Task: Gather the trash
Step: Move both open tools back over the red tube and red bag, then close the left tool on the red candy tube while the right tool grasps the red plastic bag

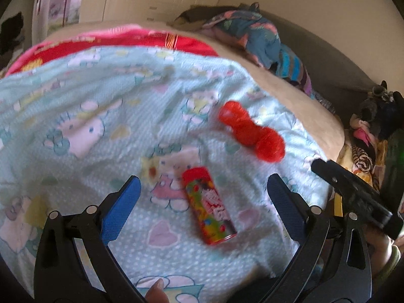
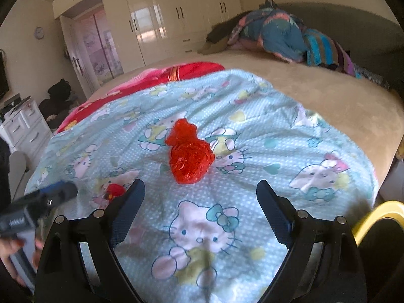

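A crumpled red plastic bag (image 2: 188, 152) lies on the light-blue cartoon-cat blanket (image 2: 252, 116), just beyond my right gripper (image 2: 200, 189), which is open with nothing between its fingers. The left wrist view has the same red bag (image 1: 251, 131) farther off to the right. A small colourful candy tube with a red cap (image 1: 208, 204) lies on the blanket between the blue pads of my left gripper (image 1: 203, 186), which is open and not touching it. In the right wrist view only the tube's red cap (image 2: 115, 191) shows, beside the left finger. The right gripper's body (image 1: 353, 197) reaches in at the right.
The blanket covers a beige bed (image 2: 341, 101) with a red cover (image 2: 161, 75) at the far side and bundled clothes (image 2: 277, 35) by the headboard. White drawers (image 2: 25, 128) and wardrobes (image 2: 161, 17) stand beyond. A yellow rim (image 2: 378, 214) shows at lower right. Clutter (image 1: 368, 136) lies beside the bed.
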The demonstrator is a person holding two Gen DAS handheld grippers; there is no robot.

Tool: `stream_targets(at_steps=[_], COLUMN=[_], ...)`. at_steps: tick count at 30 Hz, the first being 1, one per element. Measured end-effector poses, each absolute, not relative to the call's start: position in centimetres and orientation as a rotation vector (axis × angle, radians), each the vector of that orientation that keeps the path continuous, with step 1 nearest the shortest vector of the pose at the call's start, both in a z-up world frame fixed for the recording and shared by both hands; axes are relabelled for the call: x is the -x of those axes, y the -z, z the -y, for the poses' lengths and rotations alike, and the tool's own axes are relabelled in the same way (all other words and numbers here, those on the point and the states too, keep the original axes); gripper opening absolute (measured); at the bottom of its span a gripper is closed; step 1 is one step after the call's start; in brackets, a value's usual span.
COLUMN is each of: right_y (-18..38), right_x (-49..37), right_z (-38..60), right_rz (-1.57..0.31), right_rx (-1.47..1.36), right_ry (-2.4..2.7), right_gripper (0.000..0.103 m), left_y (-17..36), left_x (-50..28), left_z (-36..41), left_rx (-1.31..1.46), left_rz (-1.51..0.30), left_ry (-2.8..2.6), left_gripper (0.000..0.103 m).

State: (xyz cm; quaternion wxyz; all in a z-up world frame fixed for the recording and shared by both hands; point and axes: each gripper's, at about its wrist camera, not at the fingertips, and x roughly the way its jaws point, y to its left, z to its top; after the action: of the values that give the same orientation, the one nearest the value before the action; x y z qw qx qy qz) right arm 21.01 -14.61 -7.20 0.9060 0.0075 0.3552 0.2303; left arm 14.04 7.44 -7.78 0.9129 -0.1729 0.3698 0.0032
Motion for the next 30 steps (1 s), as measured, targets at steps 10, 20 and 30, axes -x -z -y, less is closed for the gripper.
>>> stream_targets(at_steps=[10,20,30], right_y=[9.8,10.8,8.6], right_x=[-25.0,-25.0,-20.6], right_z=[12.1,10.7,13.1], right_rz=[-0.796,-0.83,-0.737], right_rx=[-0.007,-0.005,-0.023], right_ry=[-0.456,-0.536,-0.54], right_gripper=[0.087,0.017,0.014], left_y=[10.9,12.6,12.9], left_x=[-14.7,-15.2,-15.1], left_z=[-6.4,-5.6,-6.0], left_rx=[0.374,0.366,0.395], left_rz=[-0.86,-0.949,-0.953], left_ry=[0.061,0.093,0.111], left_gripper=[0.084,0.059,0.032])
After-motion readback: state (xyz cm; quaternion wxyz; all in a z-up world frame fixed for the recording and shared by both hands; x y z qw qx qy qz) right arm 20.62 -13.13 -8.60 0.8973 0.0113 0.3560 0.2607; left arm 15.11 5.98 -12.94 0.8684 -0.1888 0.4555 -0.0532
